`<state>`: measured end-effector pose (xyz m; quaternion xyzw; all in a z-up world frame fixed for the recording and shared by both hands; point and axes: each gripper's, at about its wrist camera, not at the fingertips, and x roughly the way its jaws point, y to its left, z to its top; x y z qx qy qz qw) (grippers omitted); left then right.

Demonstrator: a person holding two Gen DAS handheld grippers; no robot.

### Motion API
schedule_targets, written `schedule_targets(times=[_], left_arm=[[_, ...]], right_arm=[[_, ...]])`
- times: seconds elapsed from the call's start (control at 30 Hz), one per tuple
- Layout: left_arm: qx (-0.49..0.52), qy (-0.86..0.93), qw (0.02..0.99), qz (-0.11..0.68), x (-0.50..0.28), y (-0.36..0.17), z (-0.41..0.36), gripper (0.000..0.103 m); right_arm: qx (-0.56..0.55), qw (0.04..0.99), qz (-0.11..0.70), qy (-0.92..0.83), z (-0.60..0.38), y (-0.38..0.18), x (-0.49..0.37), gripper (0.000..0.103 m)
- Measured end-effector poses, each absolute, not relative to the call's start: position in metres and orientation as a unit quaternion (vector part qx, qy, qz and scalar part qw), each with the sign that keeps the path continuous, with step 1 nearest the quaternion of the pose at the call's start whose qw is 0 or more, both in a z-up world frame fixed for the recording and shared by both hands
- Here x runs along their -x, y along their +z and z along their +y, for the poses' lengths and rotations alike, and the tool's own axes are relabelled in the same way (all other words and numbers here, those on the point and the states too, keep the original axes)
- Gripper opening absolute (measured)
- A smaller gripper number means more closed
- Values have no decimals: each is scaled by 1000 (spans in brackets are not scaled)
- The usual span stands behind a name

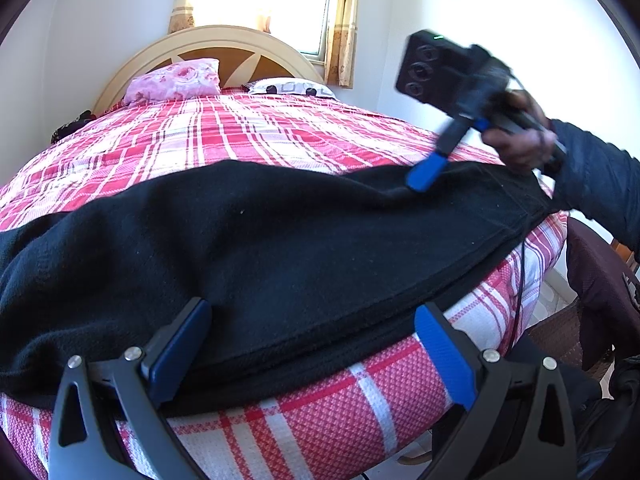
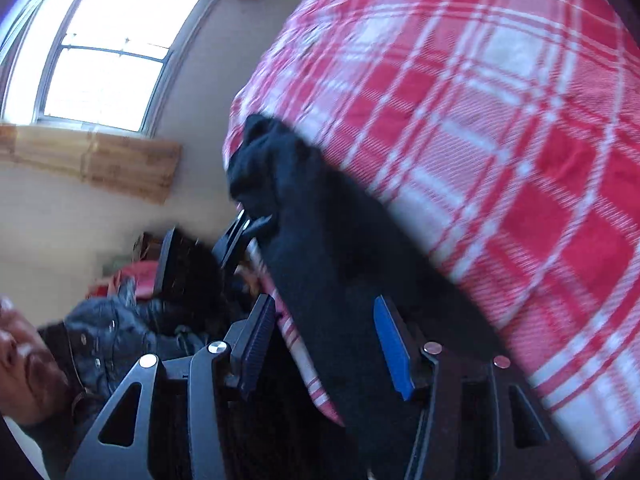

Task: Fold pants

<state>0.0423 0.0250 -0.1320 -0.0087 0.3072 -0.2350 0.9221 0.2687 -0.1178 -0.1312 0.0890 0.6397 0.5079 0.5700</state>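
Note:
Black pants [image 1: 280, 248] lie stretched along the near edge of a bed with a red and white plaid cover [image 1: 240, 132]. My left gripper [image 1: 312, 344] is open, its blue-padded fingers spread over the pants' near edge. My right gripper [image 1: 424, 176] shows in the left wrist view at the right, its tip touching the pants' far edge. In the right wrist view the right gripper [image 2: 324, 344] is open, with the pants [image 2: 320, 240] running between its fingers. This view is tilted and blurred.
A wooden headboard [image 1: 208, 48] with a pink pillow [image 1: 176, 80] and a patterned pillow [image 1: 292, 87] stands at the far end. A window with curtains [image 1: 308, 4] is behind it. The person's dark sleeve [image 1: 600, 176] reaches in from the right. A dark cable [image 1: 522, 280] hangs over the bed edge.

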Motion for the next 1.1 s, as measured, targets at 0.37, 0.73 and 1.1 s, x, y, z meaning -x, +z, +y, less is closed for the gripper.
schedule_targets(times=[0.37, 0.73, 1.1], left_arm=[[10, -233, 922, 308, -42, -132, 25, 103], [10, -233, 923, 307, -43, -132, 25, 103], [8, -229, 924, 307, -43, -133, 24, 103]], right_arm=[[-46, 621, 614, 486, -112, -125, -238, 54], [-23, 648, 635, 420, -125, -151, -306, 17], [145, 687, 524, 482, -95, -99, -180, 6]])
